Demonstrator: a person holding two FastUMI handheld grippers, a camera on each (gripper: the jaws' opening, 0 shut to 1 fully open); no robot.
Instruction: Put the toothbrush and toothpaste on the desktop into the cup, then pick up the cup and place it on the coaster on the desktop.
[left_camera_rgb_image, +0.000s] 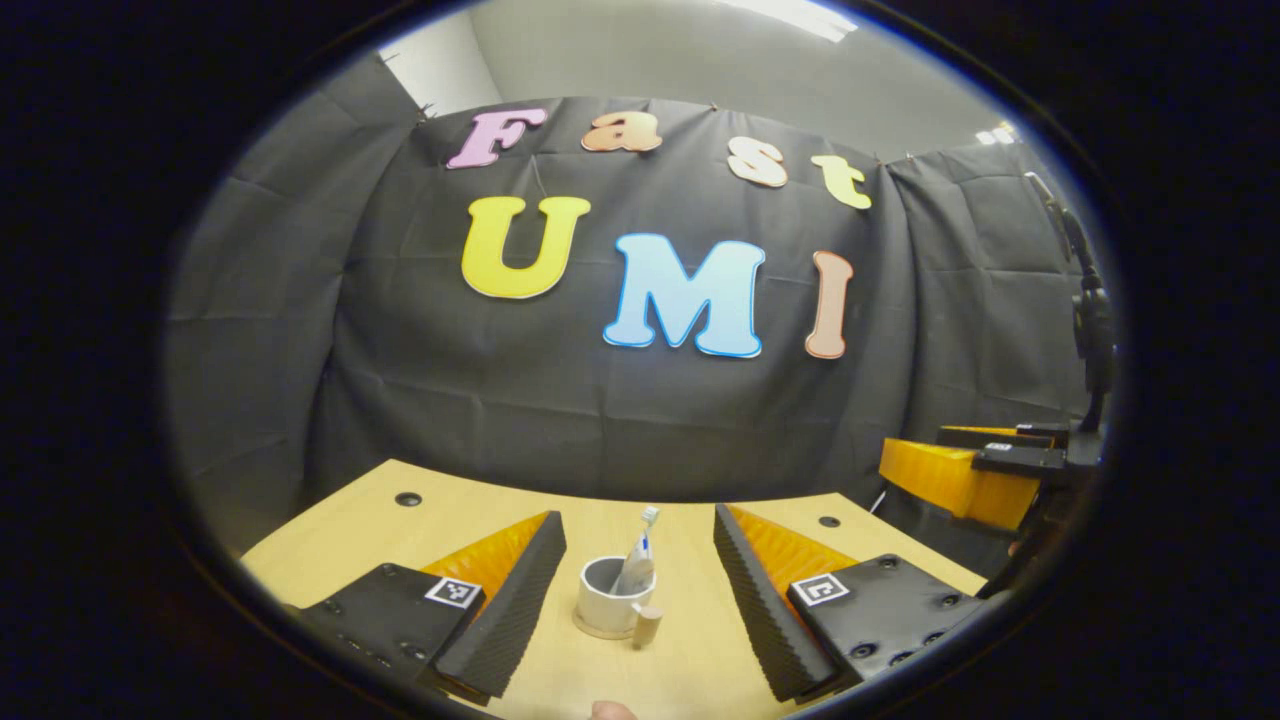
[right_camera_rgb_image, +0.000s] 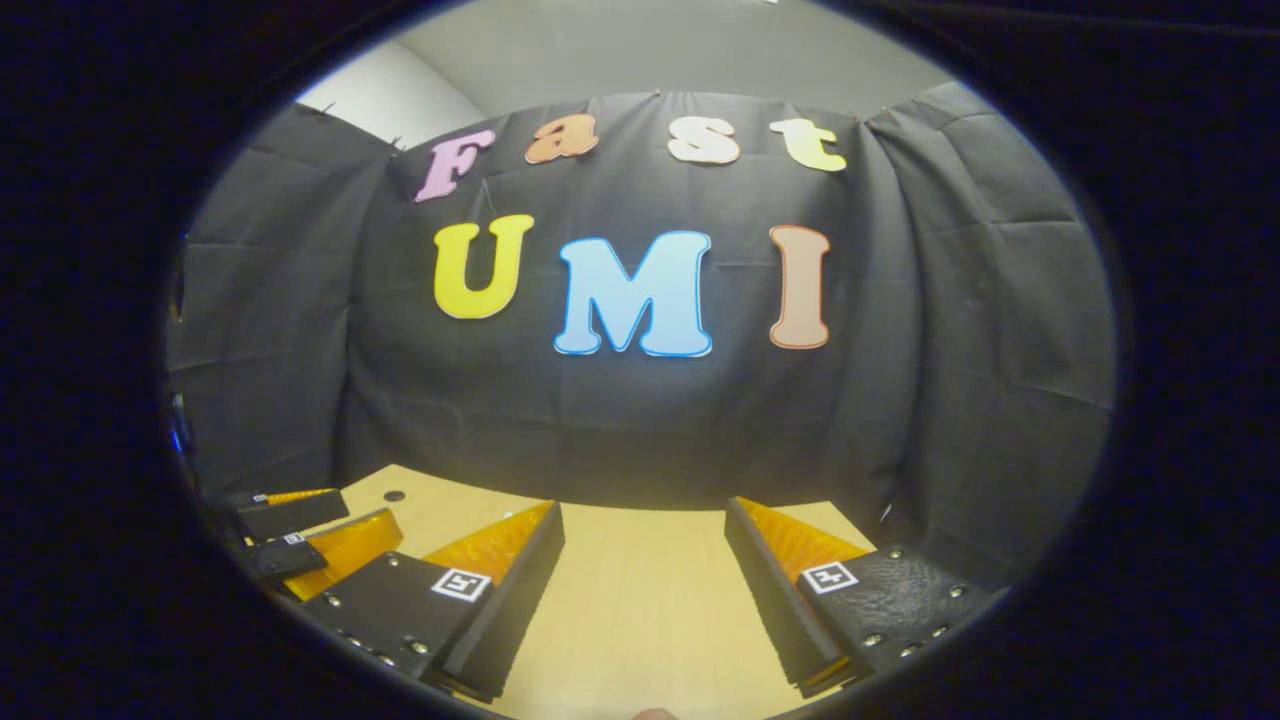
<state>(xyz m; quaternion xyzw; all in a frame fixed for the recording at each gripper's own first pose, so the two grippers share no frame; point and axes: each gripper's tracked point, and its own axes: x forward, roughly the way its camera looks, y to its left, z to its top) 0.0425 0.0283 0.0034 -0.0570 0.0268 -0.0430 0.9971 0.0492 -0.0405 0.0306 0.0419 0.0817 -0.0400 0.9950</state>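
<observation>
White cup (left_camera_rgb_image: 608, 594) between open tongs (left_camera_rgb_image: 640, 590)

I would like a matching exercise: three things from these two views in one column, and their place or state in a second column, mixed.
Column one:
1. white ceramic cup
2. toothbrush with white head
3. left tongs

Column two:
A. open, nothing gripped
B. standing inside the cup
C. on the round coaster on the light wooden desktop

Pairs: 1-C, 2-B, 3-A.

My left gripper (left_camera_rgb_image: 640, 560), my right gripper (right_camera_rgb_image: 645, 555), ridged wedge fingers, orange ribbed side panels, textured black mounts with screws, square black-and-white marker tags
</observation>
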